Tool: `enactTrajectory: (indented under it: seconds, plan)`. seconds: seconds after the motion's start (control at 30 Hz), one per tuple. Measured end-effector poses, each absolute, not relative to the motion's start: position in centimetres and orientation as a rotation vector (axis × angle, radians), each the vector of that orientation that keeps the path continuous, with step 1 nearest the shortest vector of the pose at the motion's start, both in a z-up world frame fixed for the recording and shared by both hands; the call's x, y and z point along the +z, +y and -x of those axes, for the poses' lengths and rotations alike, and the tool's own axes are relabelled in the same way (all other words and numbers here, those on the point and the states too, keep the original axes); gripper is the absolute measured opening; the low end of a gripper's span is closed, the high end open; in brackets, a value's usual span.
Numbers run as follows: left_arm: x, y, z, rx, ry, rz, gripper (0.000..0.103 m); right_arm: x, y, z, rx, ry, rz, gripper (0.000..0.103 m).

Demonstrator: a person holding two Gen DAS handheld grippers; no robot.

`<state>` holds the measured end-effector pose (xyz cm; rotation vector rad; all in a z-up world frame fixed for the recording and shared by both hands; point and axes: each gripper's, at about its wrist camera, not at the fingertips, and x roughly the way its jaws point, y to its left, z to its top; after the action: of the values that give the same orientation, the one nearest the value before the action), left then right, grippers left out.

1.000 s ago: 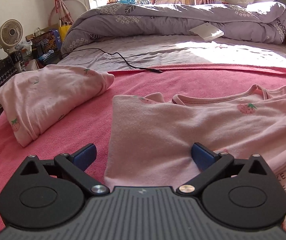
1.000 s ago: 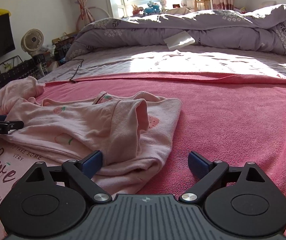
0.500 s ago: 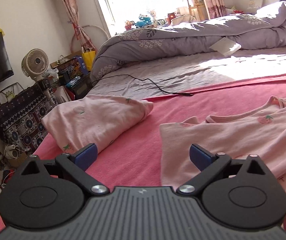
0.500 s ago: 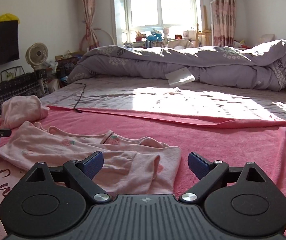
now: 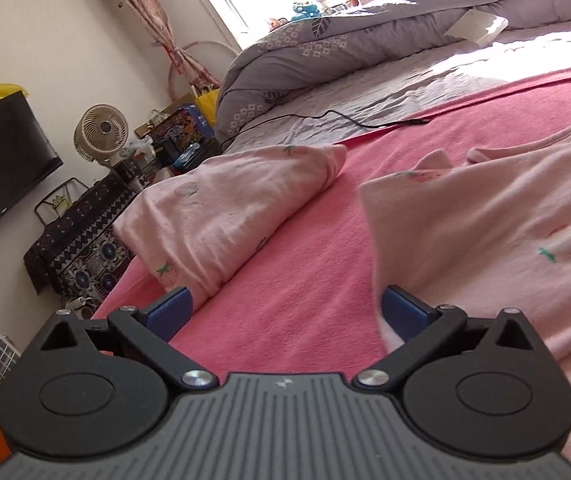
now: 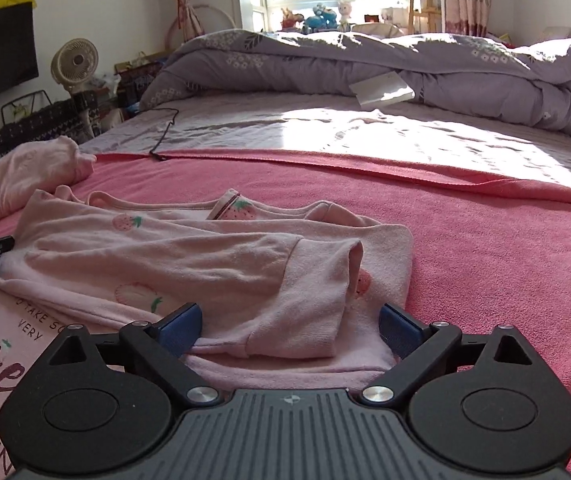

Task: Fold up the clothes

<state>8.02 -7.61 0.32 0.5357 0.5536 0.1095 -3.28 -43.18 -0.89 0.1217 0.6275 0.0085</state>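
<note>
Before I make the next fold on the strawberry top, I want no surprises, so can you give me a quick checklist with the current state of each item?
1. Left gripper open and holding nothing: ok, only pink blanket between its fingers.
2. Right gripper open: ok, jaws wide, straddling the folded-in sleeve cuff, not clamped.
3. Strawberry top lying flat: not ok, the cuff puckers up and the sleeve is creased.
4. Already folded garment clear of the top: ok, a strip of blanket separates them.
5. Black cable out of the way: ok, it lies on the grey sheet beyond the blanket.
6. Bottom hem of the top: cannot tell, hidden under the grippers.
</note>
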Motion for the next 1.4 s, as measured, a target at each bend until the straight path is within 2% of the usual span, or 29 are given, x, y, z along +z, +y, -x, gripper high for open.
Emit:
enactTrajectory:
  seconds: [0.07, 0.23, 0.33, 0.4, 0.5, 0.53, 0.63, 0.67, 0.7, 0.73, 0.77, 0.83, 0.87, 0.97, 1.1, 1.23, 1.33, 1.4]
  plan:
    - [1.2, -5.9, -8.5, 0.118, 0.575, -0.479, 0.098, -0.9, -44.3, 3.5, 0.027, 0.609, -0.189, 0.096]
    - [5.5, -3.1, -9.6, -0.096, 0.586, -0.11, 0.098, -0.6, -46.3, 3.8, 0.062, 0.561, -0.327, 0.096]
    - [5.6, -4.4, -11.6, -0.171, 0.594, -0.1, 0.099, 0.3, -48.1, 4.3, 0.043, 0.474, -0.382, 0.096]
    - [4.2, -5.5, -13.3, -0.172, 0.642, -0.12, 0.099, 1.2, -49.8, 3.7, -0.01, 0.436, -0.388, 0.097]
    - [1.4, -6.0, -15.2, -0.238, 0.742, -0.043, 0.099, 0.1, -51.6, 1.1, -0.045, 0.492, -0.433, 0.097]
    - [0.5, -6.1, -15.6, -0.271, 0.768, 0.0, 0.102, -0.4, -52.0, 0.4, -0.038, 0.512, -0.453, 0.097]
    - [-0.1, -6.8, -15.3, -0.259, 0.728, -0.022, 0.102, -1.9, -53.1, -1.9, -0.02, 0.572, -0.515, 0.098]
    - [0.0, -6.9, -15.3, -0.257, 0.726, -0.021, 0.099, -2.4, -53.4, -2.7, -0.013, 0.591, -0.534, 0.095]
    - [0.0, -7.0, -15.3, -0.255, 0.724, -0.02, 0.091, -2.3, -53.3, -2.9, 0.004, 0.589, -0.537, 0.089]
    - [0.3, -7.2, -15.0, -0.267, 0.717, -0.015, 0.068, -2.5, -53.2, -3.2, 0.031, 0.593, -0.555, 0.068]
    - [0.6, -7.4, -14.7, -0.281, 0.71, -0.01, 0.042, -2.7, -53.1, -3.4, 0.044, 0.604, -0.57, 0.054]
    - [1.1, -8.1, -14.1, -0.281, 0.693, -0.025, 0.008, -2.9, -53.2, -3.1, 0.028, 0.599, -0.585, 0.043]
    - [1.4, -8.5, -13.8, -0.262, 0.683, -0.05, 0.007, -2.9, -53.4, -2.9, 0.026, 0.592, -0.603, 0.034]
    - [2.3, -8.7, -12.7, -0.211, 0.602, -0.113, 0.006, -3.4, -54.3, -2.4, 0.016, 0.577, -0.676, 0.027]
    - [3.4, -7.4, -11.7, -0.166, 0.54, -0.108, 0.007, -4.1, -55.3, -2.3, 0.034, 0.564, -0.747, 0.027]
    - [0.3, -7.0, -13.6, -0.105, 0.649, -0.179, 0.009, -4.2, -55.2, -2.4, 0.034, 0.567, -0.742, 0.027]
    - [1.7, -6.5, -12.9, -0.049, 0.601, -0.169, 0.015, -4.2, -55.4, -2.2, 0.033, 0.563, -0.758, 0.027]
    - [2.4, -6.0, -12.2, 0.01, 0.583, -0.206, 0.016, -3.6, -55.4, -1.4, 0.017, 0.555, -0.755, 0.031]
